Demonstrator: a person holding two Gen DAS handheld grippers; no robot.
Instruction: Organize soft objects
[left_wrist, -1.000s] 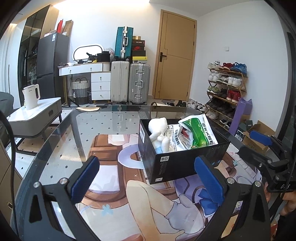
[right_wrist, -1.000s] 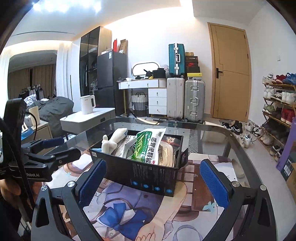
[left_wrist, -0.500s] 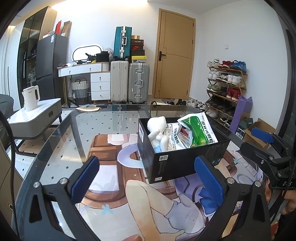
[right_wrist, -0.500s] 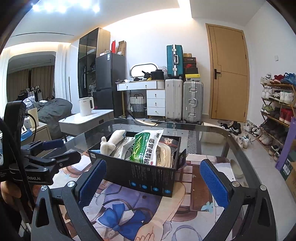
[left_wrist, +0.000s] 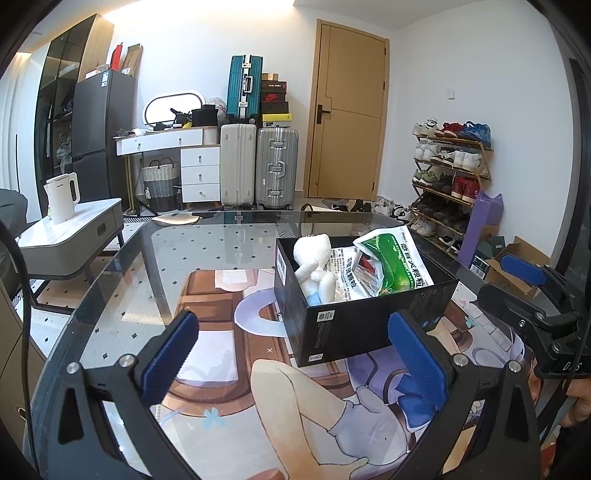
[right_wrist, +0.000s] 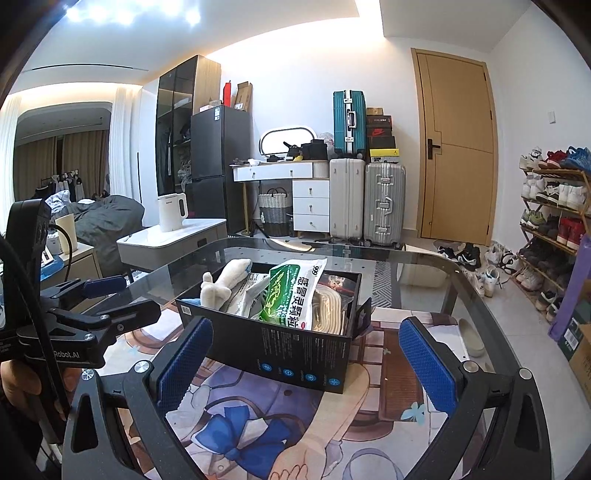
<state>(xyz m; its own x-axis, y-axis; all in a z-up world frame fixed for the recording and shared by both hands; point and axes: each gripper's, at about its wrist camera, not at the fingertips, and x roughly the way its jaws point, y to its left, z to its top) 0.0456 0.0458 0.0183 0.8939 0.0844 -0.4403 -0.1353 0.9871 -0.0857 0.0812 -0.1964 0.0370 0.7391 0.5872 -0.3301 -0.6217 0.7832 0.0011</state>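
Resting on the printed mat over the glass worktop (left_wrist: 122, 280): a black box (left_wrist: 354, 321), open-topped, stiff-walled cardboard, probably light for its bulk and best taken by opposite walls rather than by the rim flap at its corner. Packed inside, leaning toward one side, a green foil pouch (left_wrist: 397, 266) (crinkly, likely slippery, prone to buckling under a pinch, so better gripped at a sealed edge). Beside it, at the other end of the box, a white plush toy (left_wrist: 314, 266), soft and compressible, forgiving of a firm squeeze across the body or a limb, unlikely to break. Tucked against the pouch, seen only from the right wrist view, a cream coil of cord or rope (right_wrist: 327, 308), limp, apt to trail if lifted by one loop. Left tongs (left_wrist: 293, 363) spread wide, holding nothing, touching nothing, poised short of the box with one blue pad in line with its near corner. Right tongs (right_wrist: 308, 363) likewise spread wide and bare, hanging just before the box's long wall, no contact visible.
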